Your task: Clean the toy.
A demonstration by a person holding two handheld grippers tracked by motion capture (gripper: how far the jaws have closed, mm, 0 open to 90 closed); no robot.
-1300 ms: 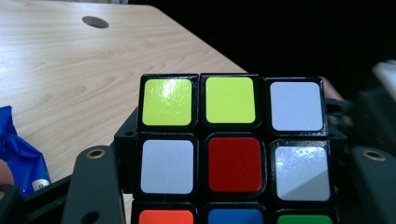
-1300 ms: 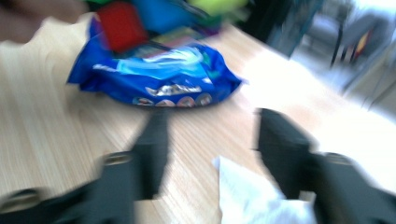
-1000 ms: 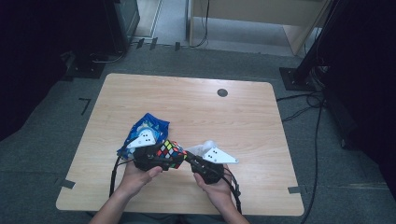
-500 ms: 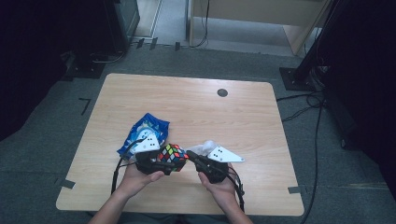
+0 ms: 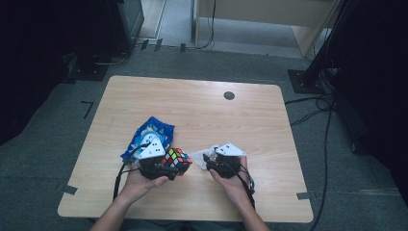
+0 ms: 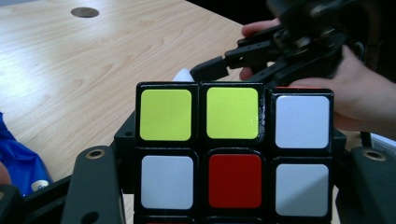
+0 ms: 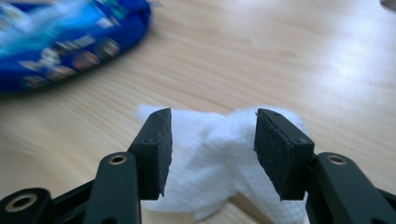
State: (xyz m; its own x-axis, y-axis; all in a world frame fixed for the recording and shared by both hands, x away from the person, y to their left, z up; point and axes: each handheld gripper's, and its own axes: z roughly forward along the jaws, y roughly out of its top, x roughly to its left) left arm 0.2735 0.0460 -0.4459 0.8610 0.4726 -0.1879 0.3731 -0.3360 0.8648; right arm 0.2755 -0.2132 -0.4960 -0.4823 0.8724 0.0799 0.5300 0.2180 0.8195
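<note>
Cube: I have the black-framed puzzle cube with coloured stickers (image 5: 175,160) clamped in my left gripper (image 5: 169,166), at the near edge of the pale wooden table (image 5: 202,110).
Tissue: the crumpled white paper tissue (image 7: 219,154) lies flat just beside the cube.
Right gripper (image 7: 212,149): jaws have just been opening, now parted astride the tissue, pads not pressing.
Handling: I judge the cube rigid, smooth-faced, best held across opposite faces; the tissue is light and limp, so I'd pinch a raised fold.
Bystander: blue crinkly snack bag (image 5: 150,136), behind my left gripper.

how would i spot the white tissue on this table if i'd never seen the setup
Start at the wooden table and go to its near edge, where two hands work. The white tissue lies crumpled between the puzzle cube and the right gripper. It is the one plain white, soft thing beside them.
</note>
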